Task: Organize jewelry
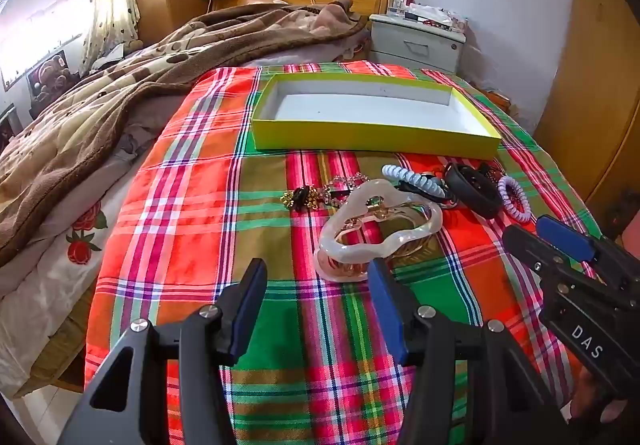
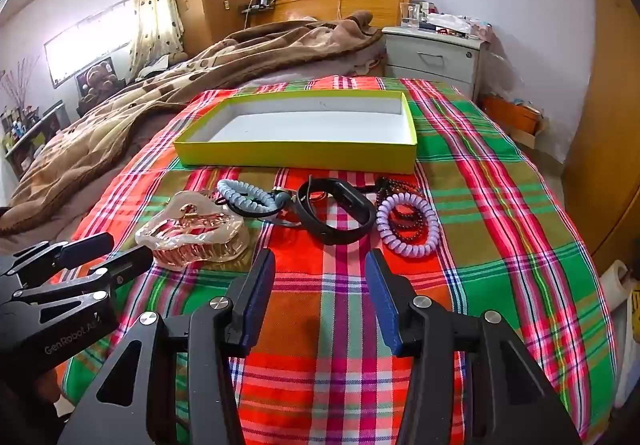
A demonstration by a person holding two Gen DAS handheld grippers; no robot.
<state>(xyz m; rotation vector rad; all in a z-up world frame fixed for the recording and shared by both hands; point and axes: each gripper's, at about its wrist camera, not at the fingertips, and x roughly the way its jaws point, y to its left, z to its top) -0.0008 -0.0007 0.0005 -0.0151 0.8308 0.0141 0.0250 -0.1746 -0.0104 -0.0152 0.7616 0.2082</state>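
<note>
Plaid cloth (image 2: 500,205) covers the bed end. Yellow box (image 2: 296,156), white inside, lies near its far edge. Jewelry row sits just in front of the box: hair claw (image 2: 192,231), blue coil tie (image 2: 250,197), black band (image 2: 340,215), purple coil tie (image 2: 408,229). Left gripper (image 1: 316,277) tilts down toward the claw, jaws apart, nothing between. Right gripper (image 2: 320,269) tilts down before the band, jaws apart, nothing held.

On the plaid cloth (image 2: 500,205) the open box (image 2: 296,155) lies farthest back. Before it runs a row: hair claw clip (image 2: 192,233) leftmost, then coiled hair tie (image 2: 248,197), wristband (image 2: 336,213), and spiral hair tie (image 2: 408,225) rightmost. A blanket (image 2: 160,93) lies behind, to the left.
</note>
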